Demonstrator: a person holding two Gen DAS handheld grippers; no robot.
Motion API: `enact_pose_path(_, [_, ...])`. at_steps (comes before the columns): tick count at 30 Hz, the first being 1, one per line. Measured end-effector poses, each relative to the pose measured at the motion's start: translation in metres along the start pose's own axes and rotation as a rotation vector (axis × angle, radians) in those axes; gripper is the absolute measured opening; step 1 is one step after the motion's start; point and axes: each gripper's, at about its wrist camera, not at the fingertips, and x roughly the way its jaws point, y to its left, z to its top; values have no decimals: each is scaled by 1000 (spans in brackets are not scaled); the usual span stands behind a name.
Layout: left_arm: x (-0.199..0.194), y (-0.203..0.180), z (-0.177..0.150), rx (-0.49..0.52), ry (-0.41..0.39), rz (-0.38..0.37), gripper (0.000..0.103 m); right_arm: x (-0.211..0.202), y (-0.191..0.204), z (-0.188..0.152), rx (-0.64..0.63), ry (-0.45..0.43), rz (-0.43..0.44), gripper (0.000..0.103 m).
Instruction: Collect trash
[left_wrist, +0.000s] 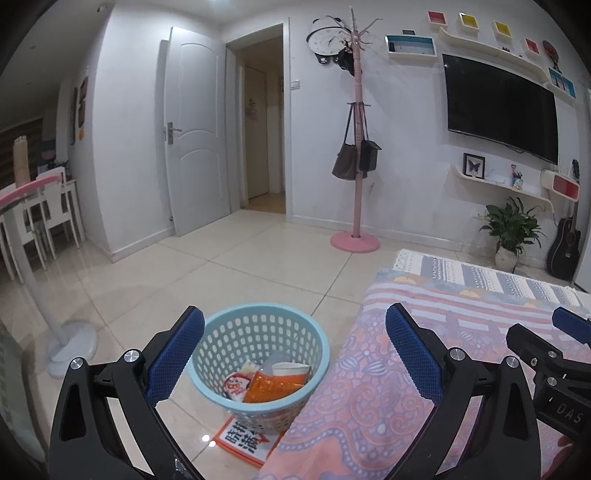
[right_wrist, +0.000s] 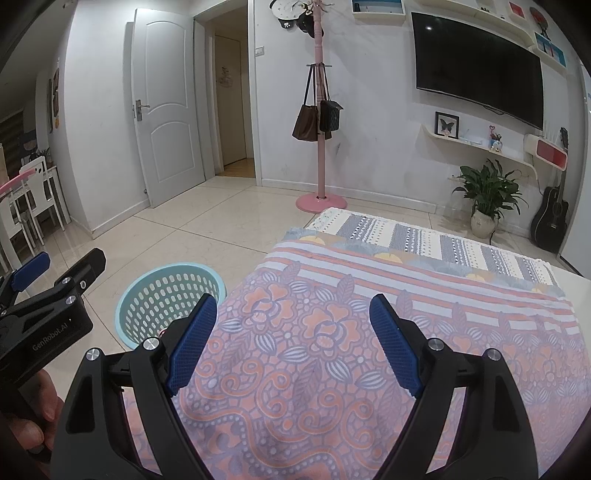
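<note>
A light blue perforated trash basket (left_wrist: 258, 332) stands on the tiled floor beside a cloth-covered table; it also shows in the right wrist view (right_wrist: 166, 295). Inside lie an orange wrapper (left_wrist: 275, 387), a red-and-white packet (left_wrist: 236, 386) and a white wrapper (left_wrist: 290, 369). My left gripper (left_wrist: 295, 325) is open and empty, held above the basket and the table edge. My right gripper (right_wrist: 293, 314) is open and empty over the patterned tablecloth (right_wrist: 332, 350). The right gripper also shows at the right of the left wrist view (left_wrist: 546, 354).
A red-and-white printed sheet (left_wrist: 240, 439) lies on the floor under the basket. A pink coat stand (left_wrist: 355, 236) with bags, a standing fan base (left_wrist: 72, 347), a potted plant (right_wrist: 487, 199), a guitar (right_wrist: 550, 214) and a white door (left_wrist: 195, 147) surround the open floor.
</note>
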Motion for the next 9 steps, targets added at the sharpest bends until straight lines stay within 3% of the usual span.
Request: enact_pose_path(9, [3, -6, -3, 8, 40, -83, 96, 1, -5, -1, 34, 12, 17, 81])
